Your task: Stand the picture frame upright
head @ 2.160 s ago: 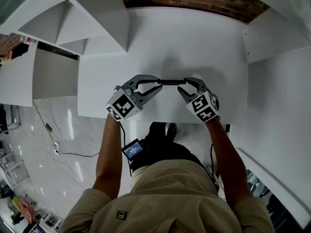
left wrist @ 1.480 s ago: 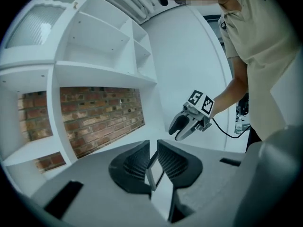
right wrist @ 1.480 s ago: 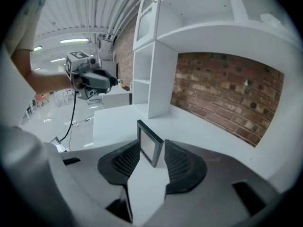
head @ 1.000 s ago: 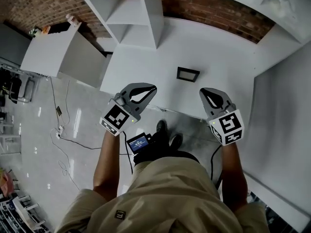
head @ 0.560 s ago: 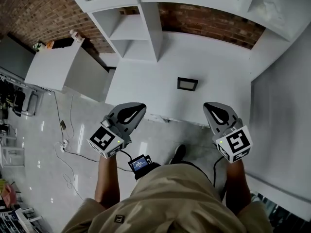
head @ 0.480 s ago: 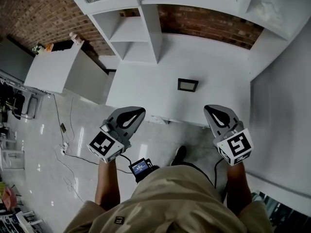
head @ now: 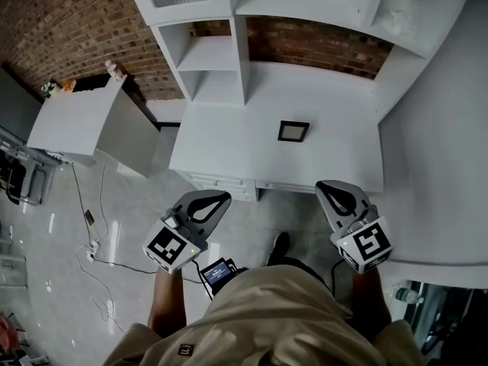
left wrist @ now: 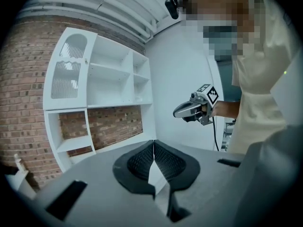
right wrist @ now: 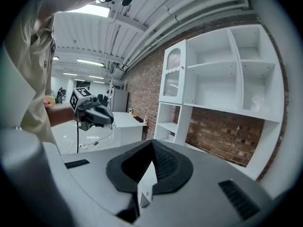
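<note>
Both grippers pulled back from the desk, frame left alone

Left gripper (head: 222,198) and right gripper (head: 328,187) now hang over the floor, each clenched shut on nothing. The picture frame (head: 293,131) sits on the white desk (head: 221,139), well ahead and between them, nearer the right one, wide side running across. It looks already stood up.

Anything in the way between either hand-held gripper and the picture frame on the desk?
Nothing visible. The picture frame sits alone on the white desk, with bare desktop all around it. The left hand-held gripper and right hand-held gripper hang short of the desk's front edge, over the floor, both shut and empty.
</note>
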`<act>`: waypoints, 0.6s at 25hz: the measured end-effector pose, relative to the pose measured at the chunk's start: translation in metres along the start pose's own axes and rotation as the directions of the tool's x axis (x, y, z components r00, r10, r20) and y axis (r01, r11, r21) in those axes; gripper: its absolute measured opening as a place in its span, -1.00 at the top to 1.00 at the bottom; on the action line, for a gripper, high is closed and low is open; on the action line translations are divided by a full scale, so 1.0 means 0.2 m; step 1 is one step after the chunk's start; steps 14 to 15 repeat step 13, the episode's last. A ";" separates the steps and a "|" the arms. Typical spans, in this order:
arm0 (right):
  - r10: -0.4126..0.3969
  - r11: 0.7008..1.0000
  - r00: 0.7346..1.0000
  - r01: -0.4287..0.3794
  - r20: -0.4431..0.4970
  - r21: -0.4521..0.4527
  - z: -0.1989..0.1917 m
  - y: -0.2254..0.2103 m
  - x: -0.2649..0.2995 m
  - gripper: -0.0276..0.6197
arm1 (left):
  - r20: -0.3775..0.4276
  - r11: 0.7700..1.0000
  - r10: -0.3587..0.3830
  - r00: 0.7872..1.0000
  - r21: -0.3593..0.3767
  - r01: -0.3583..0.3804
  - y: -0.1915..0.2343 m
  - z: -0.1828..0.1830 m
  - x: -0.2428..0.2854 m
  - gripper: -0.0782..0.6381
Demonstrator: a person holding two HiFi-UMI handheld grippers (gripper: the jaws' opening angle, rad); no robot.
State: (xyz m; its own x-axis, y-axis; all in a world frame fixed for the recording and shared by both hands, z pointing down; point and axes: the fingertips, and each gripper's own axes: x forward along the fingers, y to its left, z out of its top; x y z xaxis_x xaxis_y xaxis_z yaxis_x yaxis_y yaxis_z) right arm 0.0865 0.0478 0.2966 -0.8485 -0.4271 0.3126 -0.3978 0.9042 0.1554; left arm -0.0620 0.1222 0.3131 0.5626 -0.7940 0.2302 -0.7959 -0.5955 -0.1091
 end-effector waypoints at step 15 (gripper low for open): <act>-0.097 0.995 0.995 0.096 -0.011 -0.028 0.13 0.60 -0.32 0.91 | 0.051 0.999 -0.039 0.998 -0.006 0.040 -0.30 -0.06 -0.55 0.75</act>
